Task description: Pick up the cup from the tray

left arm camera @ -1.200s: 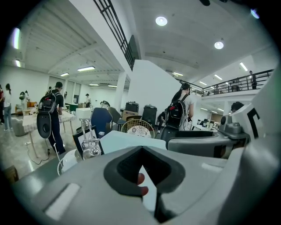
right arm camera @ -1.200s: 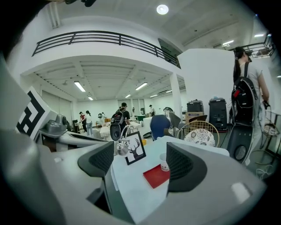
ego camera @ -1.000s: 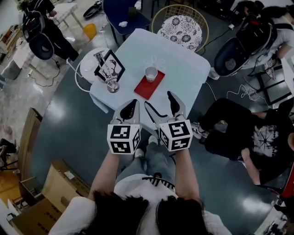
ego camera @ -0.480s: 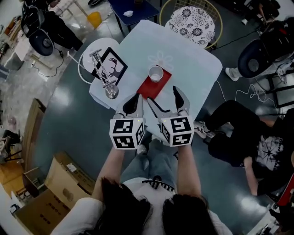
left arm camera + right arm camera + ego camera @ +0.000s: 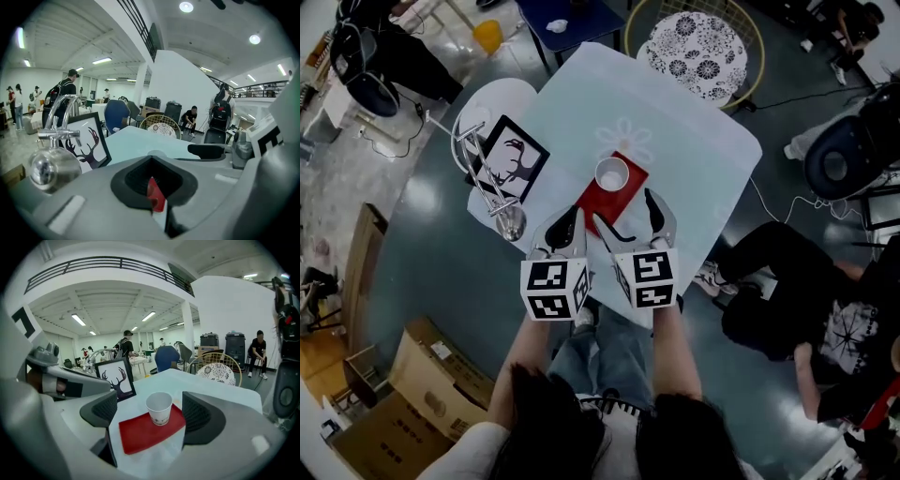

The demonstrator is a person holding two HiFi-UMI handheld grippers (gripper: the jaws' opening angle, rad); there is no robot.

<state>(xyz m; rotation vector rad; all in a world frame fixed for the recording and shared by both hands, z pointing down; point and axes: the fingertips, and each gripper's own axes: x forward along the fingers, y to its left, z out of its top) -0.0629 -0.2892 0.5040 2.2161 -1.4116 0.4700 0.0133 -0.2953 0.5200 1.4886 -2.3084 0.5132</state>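
"White tabletop first, then the red tray near its closer edge, and the cup standing upright on the tray's far end. How do you think it'll handle?"

"Paper, by the look of it, and empty as far as the head view shows down into it. So I'd judge it very light, thin-walled and easy to crush or tip. I'd take it across the side wall around mid-height with a gentle squeeze. The rim would buckle."

"Which gripper?"

"The right gripper. Its jaws stand wide apart with nothing in them, and the cup sits ahead of them, not touching. The left gripper has its jaws closed together on nothing, beside the tray's near corner."

"What does each view add?"

"The head view gives the layout: the framed deer picture and the chrome stand off to the left, well apart from the cup. The right gripper view shows the cup side-on, with its taper and a faint printed band low down, framed between the two jaws with tray in front. The left gripper view misses the cup altogether. It shows the picture, a chrome ball and a sliver of red through the closed jaws."
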